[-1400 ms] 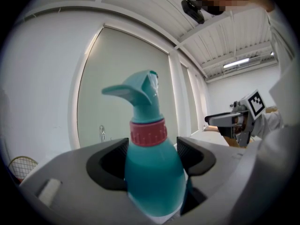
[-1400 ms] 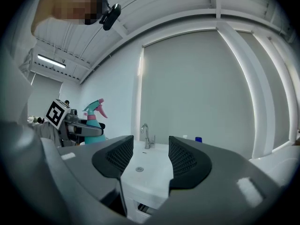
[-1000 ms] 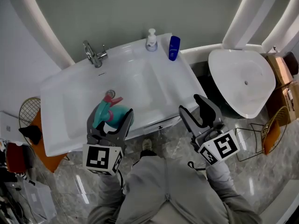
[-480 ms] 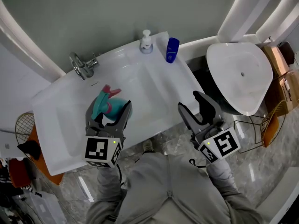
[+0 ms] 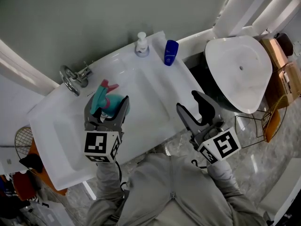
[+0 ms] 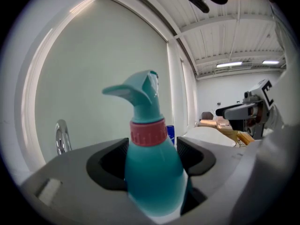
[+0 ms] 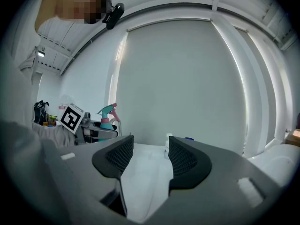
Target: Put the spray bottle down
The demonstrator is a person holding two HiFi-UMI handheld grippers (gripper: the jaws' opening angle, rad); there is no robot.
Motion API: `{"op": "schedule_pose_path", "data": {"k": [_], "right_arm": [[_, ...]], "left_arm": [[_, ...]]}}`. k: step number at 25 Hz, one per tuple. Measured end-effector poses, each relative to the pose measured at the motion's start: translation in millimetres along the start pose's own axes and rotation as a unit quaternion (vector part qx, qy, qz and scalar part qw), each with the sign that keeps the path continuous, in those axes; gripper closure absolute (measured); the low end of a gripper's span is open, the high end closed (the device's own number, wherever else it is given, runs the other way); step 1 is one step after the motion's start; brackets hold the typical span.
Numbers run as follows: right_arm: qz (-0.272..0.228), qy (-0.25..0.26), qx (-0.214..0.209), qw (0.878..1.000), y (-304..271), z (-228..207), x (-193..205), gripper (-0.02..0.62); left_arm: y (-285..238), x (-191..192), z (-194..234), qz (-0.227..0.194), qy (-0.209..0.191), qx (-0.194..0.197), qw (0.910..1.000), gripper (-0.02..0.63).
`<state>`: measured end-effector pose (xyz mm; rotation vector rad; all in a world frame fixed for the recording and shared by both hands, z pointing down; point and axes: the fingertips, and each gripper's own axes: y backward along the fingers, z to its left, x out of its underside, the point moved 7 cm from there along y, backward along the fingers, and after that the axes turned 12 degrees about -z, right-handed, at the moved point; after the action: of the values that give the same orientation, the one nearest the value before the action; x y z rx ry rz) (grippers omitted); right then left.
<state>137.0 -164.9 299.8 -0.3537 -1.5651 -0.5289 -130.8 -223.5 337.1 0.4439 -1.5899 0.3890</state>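
A teal spray bottle point(image 5: 104, 101) with a pink collar and trigger is held upright above the white sink point(image 5: 141, 86). My left gripper point(image 5: 106, 111) is shut on its body; in the left gripper view the spray bottle point(image 6: 150, 168) fills the space between the jaws. The bottle also shows small at the left of the right gripper view, spray bottle point(image 7: 107, 116). My right gripper point(image 5: 194, 107) hovers open and empty over the sink's right front corner, as seen in its own view, right gripper point(image 7: 148, 159).
A chrome tap point(image 5: 73, 77) stands at the sink's back left. A white soap pump point(image 5: 141, 44) and a blue bottle point(image 5: 170, 52) sit on the back rim. A white toilet point(image 5: 237, 72) is to the right, with a wire basket point(image 5: 259, 124) beside it.
The view has shifted: sink and toilet slid up and left in the frame. My left gripper with the bottle now sits further over the basin, nearer the tap. The right gripper keeps its pose.
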Motion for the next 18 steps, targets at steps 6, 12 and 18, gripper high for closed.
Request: {"op": "schedule_pose_path", "data": {"k": [6,12,18], "right_arm": [[0.01,0.003,0.011,1.0,-16,-7,7,0.379],[0.017,0.007,0.025,1.0,-31,-13,13,0.379],[0.027,0.011,0.042,0.999,-41,-18,16,0.379]], "left_arm": [[-31,14,22,0.006,-0.004,0.003,1.0,0.233],[-60,31,46,0.013,-0.002,0.003,0.9999,0.233],[-84,44,64,0.019,-0.003,0.005,0.9998,0.233]]}}
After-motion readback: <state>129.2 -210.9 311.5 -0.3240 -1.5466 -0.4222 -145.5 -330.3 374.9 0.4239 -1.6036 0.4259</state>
